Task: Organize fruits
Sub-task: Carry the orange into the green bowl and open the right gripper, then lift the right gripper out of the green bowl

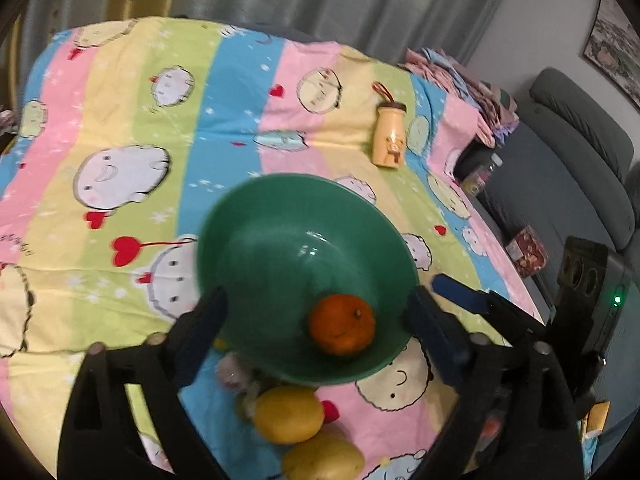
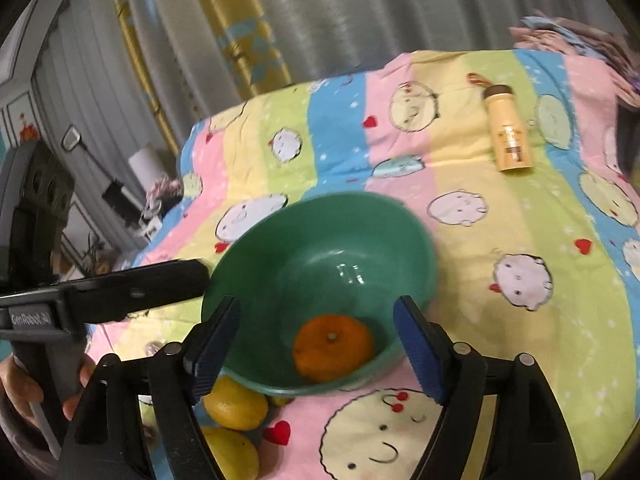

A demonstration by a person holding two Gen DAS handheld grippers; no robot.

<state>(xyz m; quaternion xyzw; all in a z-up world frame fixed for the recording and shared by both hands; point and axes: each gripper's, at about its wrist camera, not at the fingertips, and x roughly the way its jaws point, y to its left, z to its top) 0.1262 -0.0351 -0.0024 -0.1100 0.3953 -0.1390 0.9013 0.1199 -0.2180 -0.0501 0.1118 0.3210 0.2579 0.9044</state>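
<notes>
A green bowl (image 1: 280,240) (image 2: 360,224) sits on the striped cartoon sheet with an orange tangerine (image 1: 342,324) (image 2: 333,347) inside it near the front wall. Two yellow lemons (image 1: 289,414) (image 1: 323,460) lie on the sheet just in front of the bowl; they also show in the right wrist view (image 2: 236,402) (image 2: 232,456). My left gripper (image 1: 320,324) is open, its fingers on either side of the bowl's near rim. My right gripper (image 2: 320,348) is open and empty above the bowl's near rim. A small purple fruit (image 1: 232,372) sits blurred beside the lemons.
A yellow bottle (image 1: 389,136) (image 2: 509,128) lies on the sheet (image 1: 120,80) beyond the bowl. Folded cloths (image 1: 460,76) are piled at the bed's far right corner. A grey sofa (image 1: 580,152) and boxes stand to the right. Curtains hang behind.
</notes>
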